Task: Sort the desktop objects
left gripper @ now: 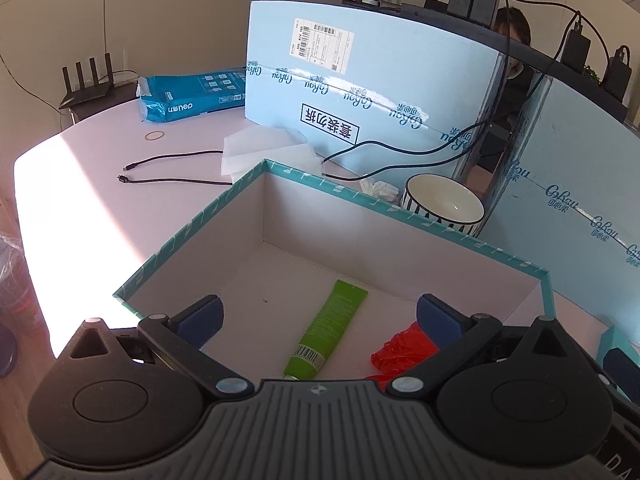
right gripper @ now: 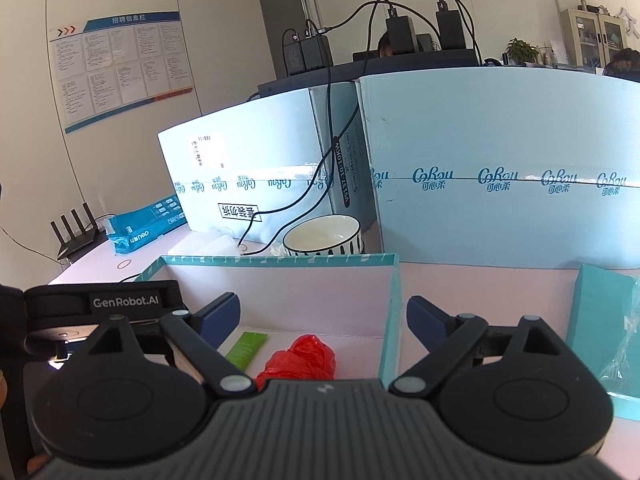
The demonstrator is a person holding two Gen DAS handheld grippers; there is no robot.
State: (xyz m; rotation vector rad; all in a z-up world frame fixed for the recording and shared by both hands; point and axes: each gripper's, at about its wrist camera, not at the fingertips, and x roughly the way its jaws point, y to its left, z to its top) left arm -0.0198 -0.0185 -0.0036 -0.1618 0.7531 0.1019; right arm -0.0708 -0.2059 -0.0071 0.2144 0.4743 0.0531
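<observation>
red bag [right gripper: 298, 358] below open jaws, in box [right gripper: 390, 300]

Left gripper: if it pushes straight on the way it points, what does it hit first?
Most likely the green tube on the floor of the teal box, which lies between the open jaws of the left gripper. Depth is unclear; the red bag sits just to the right.

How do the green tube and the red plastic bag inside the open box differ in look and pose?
The green tube is long, smooth and straight, lying flat; the red plastic bag is crumpled into a lumpy heap. The tube carries a barcode label; the bag looks plain. Both rest on the floor of the teal-rimmed box, side by side.
</observation>
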